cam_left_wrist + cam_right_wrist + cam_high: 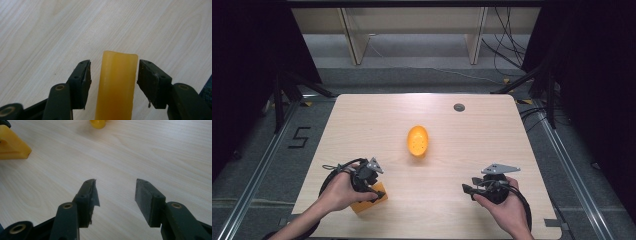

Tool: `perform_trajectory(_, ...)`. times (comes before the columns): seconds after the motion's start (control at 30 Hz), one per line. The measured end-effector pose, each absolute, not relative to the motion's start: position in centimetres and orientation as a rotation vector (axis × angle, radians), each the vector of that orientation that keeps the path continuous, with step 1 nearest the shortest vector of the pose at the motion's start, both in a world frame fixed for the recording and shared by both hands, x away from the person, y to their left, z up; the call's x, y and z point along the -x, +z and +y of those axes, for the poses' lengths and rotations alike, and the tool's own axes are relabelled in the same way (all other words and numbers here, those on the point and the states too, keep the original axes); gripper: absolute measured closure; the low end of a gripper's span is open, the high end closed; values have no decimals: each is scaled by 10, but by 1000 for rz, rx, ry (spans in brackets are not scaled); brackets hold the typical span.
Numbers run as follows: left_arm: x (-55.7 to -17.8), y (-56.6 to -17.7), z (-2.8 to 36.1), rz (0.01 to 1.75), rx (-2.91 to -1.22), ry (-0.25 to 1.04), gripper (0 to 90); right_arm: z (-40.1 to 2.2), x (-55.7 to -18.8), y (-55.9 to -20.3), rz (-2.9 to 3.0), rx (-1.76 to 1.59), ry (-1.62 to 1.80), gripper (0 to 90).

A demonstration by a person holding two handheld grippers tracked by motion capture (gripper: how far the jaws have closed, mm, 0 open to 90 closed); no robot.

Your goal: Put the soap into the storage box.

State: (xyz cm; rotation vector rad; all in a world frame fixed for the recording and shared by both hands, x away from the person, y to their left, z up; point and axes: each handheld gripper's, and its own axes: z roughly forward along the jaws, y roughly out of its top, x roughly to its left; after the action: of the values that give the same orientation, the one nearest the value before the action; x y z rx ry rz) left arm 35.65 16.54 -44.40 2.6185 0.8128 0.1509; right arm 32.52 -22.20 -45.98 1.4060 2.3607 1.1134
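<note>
An orange-yellow block (116, 87) lies on the wooden table (362, 115) near its front left; it also shows as the block (371, 201) and the block (12, 146). My left gripper (113, 75) is open and straddles the block's end. A gap shows at its left pad, while the right pad sits close against the block. In the high view my left gripper (374, 192) is held by a hand. An orange oval piece (417, 140) with small holes rests mid-table, and the same oval piece (98, 123) peeks in at the top edge. My right gripper (115, 192) is open and empty at the front right, seen as the right gripper (468, 190).
A round grommet (459, 107) sits near the table's far edge. Beyond the table stand wooden frame legs (354, 40) and loose cables (507, 45). Dark stands flank both sides. A "5" mark (300, 136) is taped on the floor at left.
</note>
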Motion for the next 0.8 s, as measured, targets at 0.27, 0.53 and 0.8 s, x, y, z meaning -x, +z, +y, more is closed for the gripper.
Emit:
perform_trajectory(0.27, -356, -449, 164, 801, -2660, 153, 509, -223, -326, -461, 2368, -1376, 1121, 514)
perform_trajectory(0.53, -357, -453, 163, 806, -2687, 125, 568, -223, -326, -461, 2368, -1375, 1120, 514)
perform_trajectory(0.8, -357, -453, 167, 839, -2662, 104, 604, -221, -324, -460, 2364, -1418, 1114, 514)
